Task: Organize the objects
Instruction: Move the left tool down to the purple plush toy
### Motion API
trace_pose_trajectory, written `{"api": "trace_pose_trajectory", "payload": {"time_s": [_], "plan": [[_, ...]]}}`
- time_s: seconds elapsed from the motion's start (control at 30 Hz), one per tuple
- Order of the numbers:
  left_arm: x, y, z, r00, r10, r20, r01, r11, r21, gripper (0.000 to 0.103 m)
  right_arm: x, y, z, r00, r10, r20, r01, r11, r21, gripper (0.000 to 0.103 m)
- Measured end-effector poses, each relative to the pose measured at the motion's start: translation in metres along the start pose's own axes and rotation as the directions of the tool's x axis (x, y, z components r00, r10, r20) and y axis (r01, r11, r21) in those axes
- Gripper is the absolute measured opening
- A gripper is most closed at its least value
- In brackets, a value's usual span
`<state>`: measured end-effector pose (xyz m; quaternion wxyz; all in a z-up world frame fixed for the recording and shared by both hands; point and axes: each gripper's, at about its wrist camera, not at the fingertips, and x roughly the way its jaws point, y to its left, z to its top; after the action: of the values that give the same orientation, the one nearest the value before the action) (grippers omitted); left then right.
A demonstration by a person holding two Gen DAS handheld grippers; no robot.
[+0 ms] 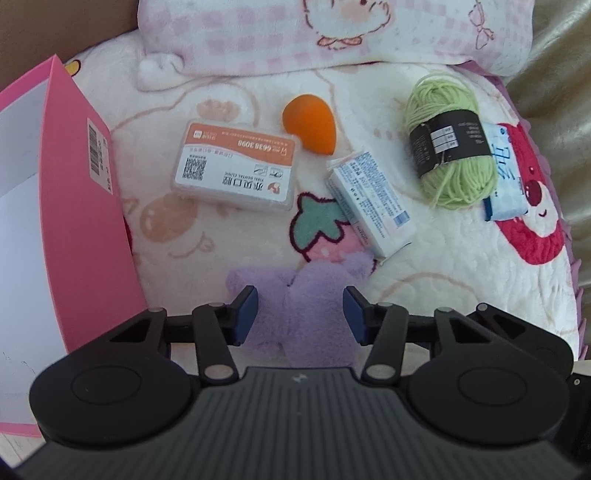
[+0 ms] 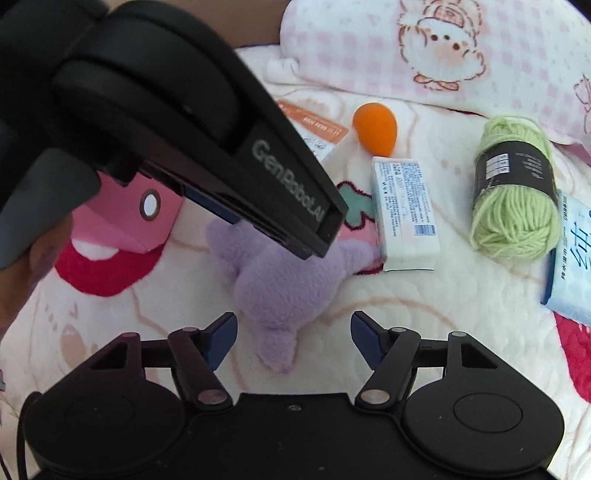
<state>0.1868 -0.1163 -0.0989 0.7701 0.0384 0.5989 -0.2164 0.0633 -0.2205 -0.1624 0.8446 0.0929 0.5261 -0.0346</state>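
Observation:
A purple plush toy point(image 1: 303, 295) point(image 2: 280, 288) lies on the cartoon blanket point(image 1: 461, 266). My left gripper point(image 1: 299, 314) points down over it, and the plush fills the gap between the blue pads point(image 1: 247, 314), creased in the middle. In the right wrist view the left gripper point(image 2: 269, 225) covers the toy's upper part. My right gripper point(image 2: 293, 332) stands open near the toy's lower arm, which lies between the fingers without touching them. Further back lie an orange sponge point(image 1: 308, 123) point(image 2: 375, 127), an orange-and-white card case point(image 1: 236, 166), a white box point(image 1: 369, 206) point(image 2: 404, 214) and green yarn point(image 1: 448, 144) point(image 2: 515, 188).
A pink open box point(image 1: 74, 221) point(image 2: 122, 221) stands at the left edge of the blanket. A blue tissue pack point(image 1: 508, 177) point(image 2: 570, 266) lies beside the yarn at the right. A pink checked pillow point(image 1: 332, 33) runs along the back.

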Motion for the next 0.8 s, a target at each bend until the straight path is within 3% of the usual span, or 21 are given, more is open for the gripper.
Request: {"api": "trace_pose_trajectory", "payload": {"time_s": [0.1,0.17,0.23,0.3,0.33,0.47,0.67,0.8], "plan": [[0.003,0.001,0.0,1.0,0.012,0.006,-0.012,1.0,-0.007,0.05,0.005,0.0,0.003,1.0,0.011,-0.005,-0.011,1.0,0.0,0.065],[0.006,0.006,0.001,1.0,0.003,0.015,-0.002,0.999,-0.049,0.051,0.012,-0.001,0.002,1.0,0.007,-0.025,-0.007,1.0,0.0,0.051],[0.007,0.008,0.0,1.0,-0.002,0.016,0.004,0.998,-0.066,0.051,0.017,-0.001,0.003,0.999,0.002,-0.033,-0.003,1.0,-0.005,0.049],[0.007,0.007,-0.001,1.0,-0.004,0.019,0.005,0.998,-0.064,0.052,0.018,0.002,0.003,0.999,0.005,-0.032,-0.005,1.0,-0.022,0.04],[0.007,0.008,-0.001,1.0,-0.004,0.019,0.005,0.998,-0.068,0.052,0.018,0.004,0.003,0.999,0.013,-0.033,-0.014,0.999,-0.033,0.03],[0.004,0.011,-0.002,0.999,-0.029,0.015,0.03,0.996,-0.079,0.051,0.01,0.008,0.004,0.999,-0.034,-0.032,0.031,0.997,-0.071,0.021],[0.003,0.012,-0.006,0.998,-0.055,0.02,0.057,0.993,-0.1,0.053,-0.004,-0.013,0.004,0.999,-0.012,-0.037,0.012,1.0,0.01,0.018],[0.004,0.015,-0.009,0.996,-0.058,0.063,0.068,0.982,-0.174,0.053,-0.007,-0.022,0.003,0.999,0.026,-0.037,-0.025,0.999,0.031,0.019]]}}
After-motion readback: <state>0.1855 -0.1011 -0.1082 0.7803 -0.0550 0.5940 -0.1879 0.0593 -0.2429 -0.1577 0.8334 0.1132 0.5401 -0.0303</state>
